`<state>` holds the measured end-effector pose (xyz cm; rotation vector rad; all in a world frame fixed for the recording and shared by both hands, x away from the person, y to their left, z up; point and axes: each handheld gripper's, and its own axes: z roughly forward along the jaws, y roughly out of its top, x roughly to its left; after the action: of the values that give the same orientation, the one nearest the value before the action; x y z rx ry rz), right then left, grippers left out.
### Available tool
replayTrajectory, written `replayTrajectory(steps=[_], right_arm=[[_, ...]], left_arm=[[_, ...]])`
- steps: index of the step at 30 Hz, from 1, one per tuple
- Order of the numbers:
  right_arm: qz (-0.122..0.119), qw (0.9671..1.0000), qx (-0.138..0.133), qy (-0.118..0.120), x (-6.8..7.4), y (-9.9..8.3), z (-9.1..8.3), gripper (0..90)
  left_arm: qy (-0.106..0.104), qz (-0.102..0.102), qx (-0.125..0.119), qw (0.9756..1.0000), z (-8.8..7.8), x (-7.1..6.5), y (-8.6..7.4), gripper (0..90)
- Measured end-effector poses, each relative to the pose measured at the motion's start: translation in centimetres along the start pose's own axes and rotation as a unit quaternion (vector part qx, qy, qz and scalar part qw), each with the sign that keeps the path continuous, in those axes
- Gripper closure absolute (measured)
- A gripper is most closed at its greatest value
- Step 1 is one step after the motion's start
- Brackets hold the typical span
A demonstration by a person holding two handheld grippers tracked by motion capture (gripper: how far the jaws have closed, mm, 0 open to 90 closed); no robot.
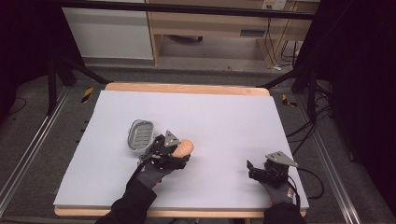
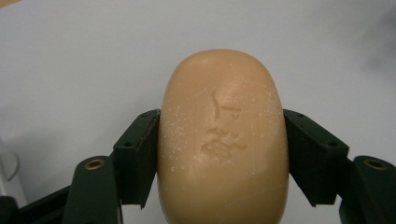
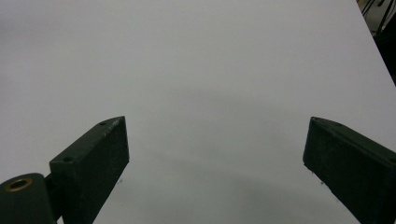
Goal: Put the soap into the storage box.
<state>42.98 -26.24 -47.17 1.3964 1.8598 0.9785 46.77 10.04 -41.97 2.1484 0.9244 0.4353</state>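
Note:
A tan oval bar of soap (image 1: pixel 185 147) with a stamped mark sits between the jaws of my left gripper (image 1: pixel 180 151), which is shut on it just above the white table sheet (image 1: pixel 224 121). In the left gripper view the soap (image 2: pixel 223 140) is pressed on both sides by the black pads (image 2: pixel 140 154). A grey metal soap dish (image 1: pixel 141 134) with a ridged inside lies on the sheet right behind and to the left of that gripper. My right gripper (image 1: pixel 252 169) rests near the front right of the sheet, and its jaws stand wide apart over bare sheet (image 3: pixel 215 135).
The white sheet covers a wooden table (image 1: pixel 187 87) whose edge shows at the back. Black frame legs (image 1: pixel 51 84) and cables (image 1: pixel 303 135) stand beside the table on the floor. A wooden cabinet (image 1: pixel 210 23) is behind.

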Motion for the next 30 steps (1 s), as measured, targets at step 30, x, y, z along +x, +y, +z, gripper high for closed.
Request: replayTrajectory(steps=[30], right_arm=[[-0.005,1.0,0.001,0.006,0.2,-0.2,-0.1,7.5]], left_arm=[[0.066,-0.079,-0.029,0.9943,-4.1,6.9,-2.4,31.8]])
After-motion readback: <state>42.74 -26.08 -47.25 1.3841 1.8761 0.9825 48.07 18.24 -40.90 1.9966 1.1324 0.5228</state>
